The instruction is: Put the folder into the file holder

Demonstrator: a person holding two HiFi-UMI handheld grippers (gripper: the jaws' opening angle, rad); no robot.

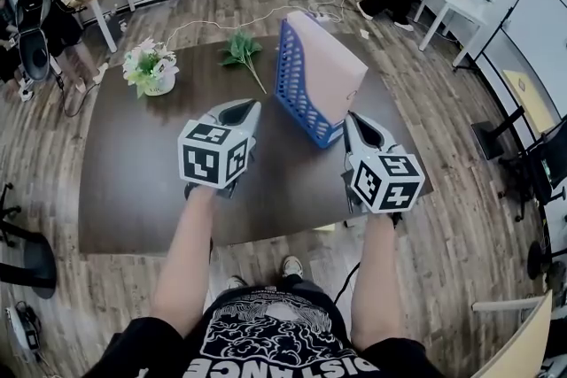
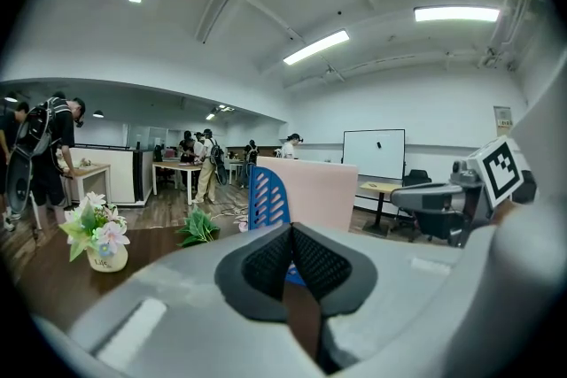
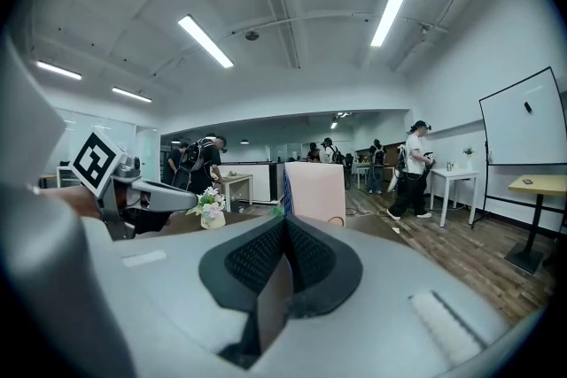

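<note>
A pink folder (image 1: 332,71) stands upright inside a blue file holder (image 1: 291,88), toward the worktop's (image 1: 133,181) far right edge. It looks light, thin and stiff, best pinched along its top edge. The left tool (image 1: 251,107) and right tool (image 1: 353,121) hover closed and empty. A flower pot (image 1: 151,71) and a leafy sprig (image 1: 241,49) sit clear of it, near the far edge.

Black T-shirt (image 1: 282,348) on the person, head view: white block letters, upside down to the camera, read "DIST ANCE"; the rest is cut off at the frame edge. White flower pot (image 2: 106,259) on the bench (image 2: 44,283): one small dark word, possibly "Life", too blurred to confirm. Nothing else is legible.
</note>
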